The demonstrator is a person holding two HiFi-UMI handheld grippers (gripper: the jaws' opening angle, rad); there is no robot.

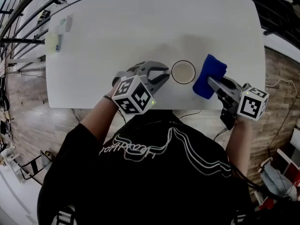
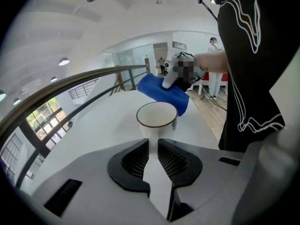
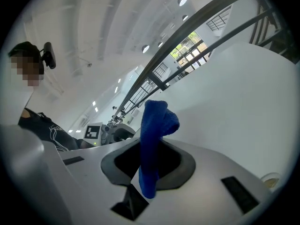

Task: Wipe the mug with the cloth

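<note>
Your left gripper point(image 1: 164, 74) has its jaws drawn narrow on the handle point(image 2: 151, 143) of the mug point(image 1: 183, 72). The mug stands upright near the middle of the white table point(image 1: 140, 27), toward its near edge. In the left gripper view the handle runs straight into the slot between the pads, so the hold looks square. I judge it good for steadying the mug, but not for resisting a hard sideways shove.

Your right gripper point(image 1: 216, 84) is clamped on the blue cloth point(image 1: 209, 74), just right of the mug. A folded bunch stands above the jaws and a short tail hangs below them. From the head view, cloth and mug look just apart; the left gripper view puts the cloth behind the mug's right side, and I can't tell whether they touch.

The step in hand looks like bringing cloth to mug. Lead with the bunched part, not the gripper's tips, so only fabric meets the wall. Hold your left gripper steady and low so the base sits flat. Press leftward, toward the handle — that way the grip takes the push instead of the mug pivoting. Go lightly around the right and far wall, then the rim.
</note>
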